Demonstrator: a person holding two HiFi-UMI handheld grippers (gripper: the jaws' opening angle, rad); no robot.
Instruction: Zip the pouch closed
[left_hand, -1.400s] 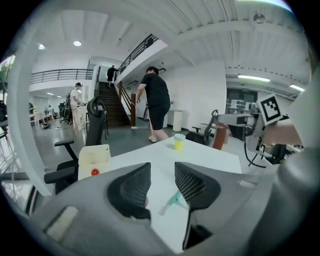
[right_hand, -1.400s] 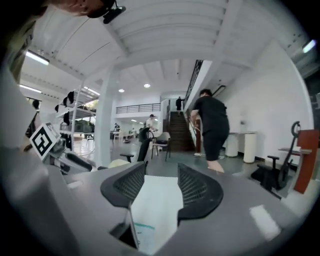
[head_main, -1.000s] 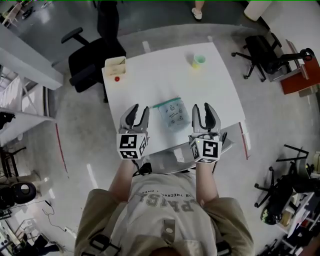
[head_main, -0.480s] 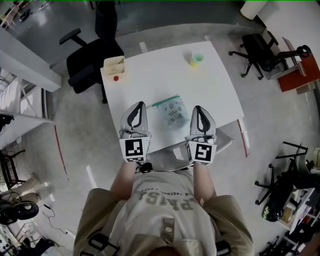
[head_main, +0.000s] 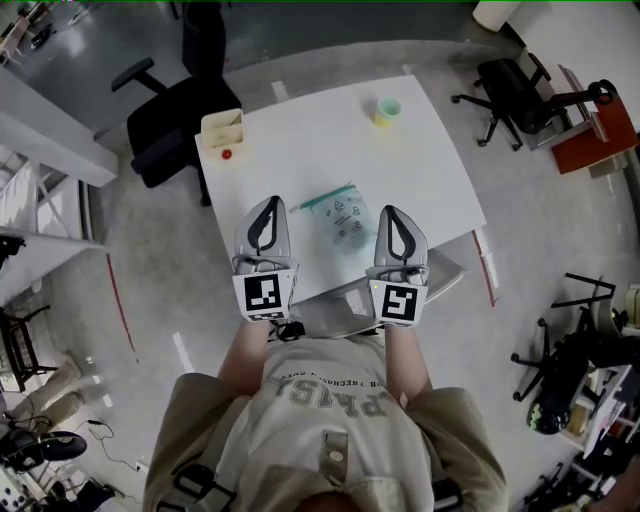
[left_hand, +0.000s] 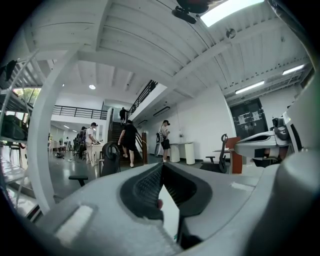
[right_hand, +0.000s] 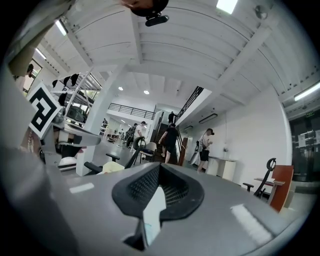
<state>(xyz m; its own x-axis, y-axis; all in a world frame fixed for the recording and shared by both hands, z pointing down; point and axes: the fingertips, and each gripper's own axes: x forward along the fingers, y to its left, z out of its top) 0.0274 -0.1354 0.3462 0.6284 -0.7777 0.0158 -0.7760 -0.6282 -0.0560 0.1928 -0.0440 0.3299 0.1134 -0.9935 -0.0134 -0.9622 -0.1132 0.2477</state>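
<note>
Pouch (head_main: 345, 220): a pale, printed bag with a green strip along its far edge. It lies flat on the white surface (head_main: 330, 140), toward the near edge. Whether the zip is run shut cannot be made out from the head view.

Left gripper (head_main: 268, 203): held just left of the pouch and clear of it, marker cube toward the person. Its fingers (left_hand: 142, 190) have just been closing. In the left gripper view the ribbed pads now meet at the tips, and nothing is caught between them.

Right gripper (head_main: 394, 210): held just right of the pouch, also clear of it. Its fingers (right_hand: 137, 192) have likewise just been closing and now stand together at the tips, empty.

Beyond the pouch:
- A small green-and-yellow cup (head_main: 386, 110) stands well off toward the far right corner.
- A beige box (head_main: 222, 128) sits at the far left corner.
- A small red object (head_main: 226, 154) lies just beside the box, on the pouch's side.
- A black office chair (head_main: 165, 125) stands on the floor past the box.
</note>
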